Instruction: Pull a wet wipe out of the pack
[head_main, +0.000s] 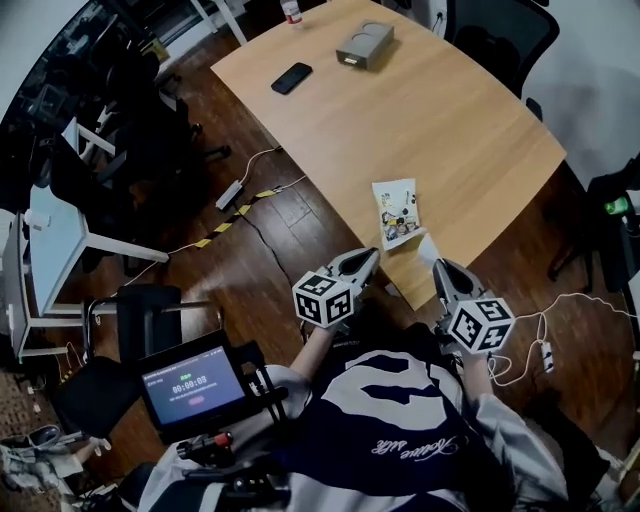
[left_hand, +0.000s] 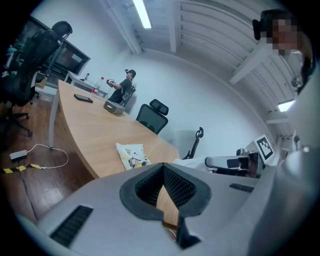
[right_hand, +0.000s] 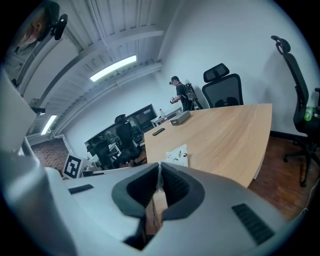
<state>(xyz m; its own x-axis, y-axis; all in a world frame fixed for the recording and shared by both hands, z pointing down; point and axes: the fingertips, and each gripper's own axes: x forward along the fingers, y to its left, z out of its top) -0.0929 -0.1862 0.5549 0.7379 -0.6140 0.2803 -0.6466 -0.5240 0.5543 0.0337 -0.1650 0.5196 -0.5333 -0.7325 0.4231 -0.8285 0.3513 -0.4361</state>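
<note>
Near the front edge of the tabletop (head_main: 420, 110) the wet wipe pack (head_main: 397, 212) lies flat, printed side up. Just off that edge, the right hand-held gripper (head_main: 440, 266) has its jaws closed on a thin white wet wipe (head_main: 428, 249) that reaches toward the pack. Beside it, the left hand-held gripper (head_main: 372, 254) hovers with its jaws pressed together, empty.

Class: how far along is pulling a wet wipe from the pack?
Done: unclear; a white sheet shows between the pack and the shut right gripper, maybe a wipe. In hand: left gripper shut, empty. Left: the pull, unless that sheet is the wipe.
</note>
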